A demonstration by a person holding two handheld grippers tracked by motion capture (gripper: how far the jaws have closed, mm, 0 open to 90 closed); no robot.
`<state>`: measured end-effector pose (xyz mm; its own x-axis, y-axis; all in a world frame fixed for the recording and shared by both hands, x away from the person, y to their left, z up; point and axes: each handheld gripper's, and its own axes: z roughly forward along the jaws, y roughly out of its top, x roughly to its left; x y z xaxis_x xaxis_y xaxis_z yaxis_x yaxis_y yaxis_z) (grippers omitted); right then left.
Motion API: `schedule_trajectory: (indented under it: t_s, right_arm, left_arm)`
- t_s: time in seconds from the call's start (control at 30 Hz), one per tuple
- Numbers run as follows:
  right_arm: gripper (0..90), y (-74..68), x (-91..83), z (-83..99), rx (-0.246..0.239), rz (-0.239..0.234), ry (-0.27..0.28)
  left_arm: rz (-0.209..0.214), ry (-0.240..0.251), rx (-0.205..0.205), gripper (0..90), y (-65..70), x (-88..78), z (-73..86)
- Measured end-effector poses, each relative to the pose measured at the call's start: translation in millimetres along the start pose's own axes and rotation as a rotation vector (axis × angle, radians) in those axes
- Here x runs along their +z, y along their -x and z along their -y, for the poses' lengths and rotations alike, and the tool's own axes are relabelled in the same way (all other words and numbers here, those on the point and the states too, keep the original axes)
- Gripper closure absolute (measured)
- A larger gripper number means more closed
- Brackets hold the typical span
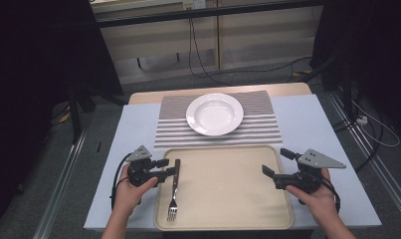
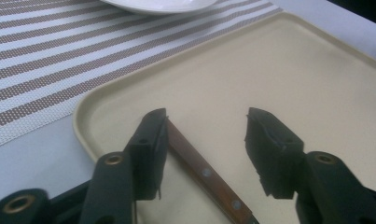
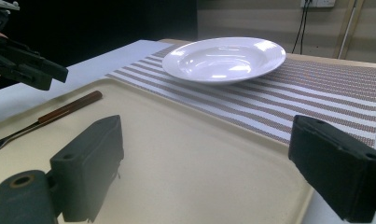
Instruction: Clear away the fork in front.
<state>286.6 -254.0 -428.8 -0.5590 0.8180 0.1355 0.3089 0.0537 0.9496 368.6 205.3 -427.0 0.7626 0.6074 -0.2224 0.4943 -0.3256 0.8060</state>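
Left claw [image 1: 170, 168]: standing partly open over the wooden handle of the fork [image 1: 174, 191], with the handle running between the jaws, close against one and well clear of the other, so gripping nothing. Probably straddling the handle this way for a grasp or a release. Fork lying flat along the left side of the beige tray [image 1: 228, 199], tines pointing toward the person, handle toward the striped placemat [image 1: 260, 129] and the white plate [image 1: 214, 114].

Right claw [image 1: 273, 160]: gaping wide and holding nothing, hovering over the tray's right edge, likely waiting out of the way.

Being cut off in the left gripper view: the fork's tines, below the lower edge. Being hard to settle there: whether the near jaw is touching the handle or sitting just beside it. Being cropped in the right gripper view: the tines again, at the left edge.
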Motion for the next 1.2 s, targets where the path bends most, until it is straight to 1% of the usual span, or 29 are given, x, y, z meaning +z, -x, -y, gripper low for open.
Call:
schedule_trajectory:
  t_s: [0.07, 0.23, 0.4, 0.43, 0.5, 0.53, 0.7, 0.93, 1.07, 1.2]
  right_arm:
    - [10.1, -0.1, 0.0, 0.2, 0.004, -0.004, 0.002]
    - [10.2, -0.3, 0.9, 0.3, -0.001, -0.01, -0.002]
    - [10.2, 0.0, -0.8, 0.8, -0.005, -0.011, -0.006]
    - [10.4, 0.2, -1.7, 1.2, -0.008, -0.011, -0.008]
    - [10.5, 0.3, -4.0, 1.6, -0.007, -0.005, -0.012]
    - [10.5, 0.4, -5.1, 1.5, -0.005, -0.005, -0.011]
    - [10.5, 0.5, -8.1, 2.2, -0.009, -0.005, -0.021]
    - [10.6, 0.5, -8.4, 0.0, -0.014, -0.004, -0.026]
    - [10.5, 0.8, -10.9, 0.0, -0.022, -0.002, -0.034]
    - [10.5, 2.0, -14.3, 2.5, -0.032, 0.001, -0.051]
  left_arm:
    - [-0.002, 0.007, -0.004, 44.8, 1.0, -1.1, 0.1]
    - [-0.002, 0.011, 0.002, 40.4, 1.6, -2.3, -0.6]
    - [-0.006, 0.027, -0.015, 33.1, 0.4, -4.2, -1.4]
    - [-0.006, 0.038, -0.014, 32.3, -0.1, -5.0, -1.7]
    - [-0.001, 0.053, -0.019, 32.0, -0.6, -7.1, -2.7]
    - [-0.008, 0.055, -0.015, 31.1, -0.7, -8.1, -3.3]
    - [-0.013, 0.076, -0.013, 27.8, -1.1, -12.1, -4.8]
    - [-0.023, 0.092, -0.003, 22.8, -0.6, -23.3, -3.2]
    - [-0.024, 0.089, 0.019, 22.1, 0.8, -28.7, -1.4]
    - [-0.029, 0.088, 0.01, 20.7, -0.5, -32.8, 0.8]
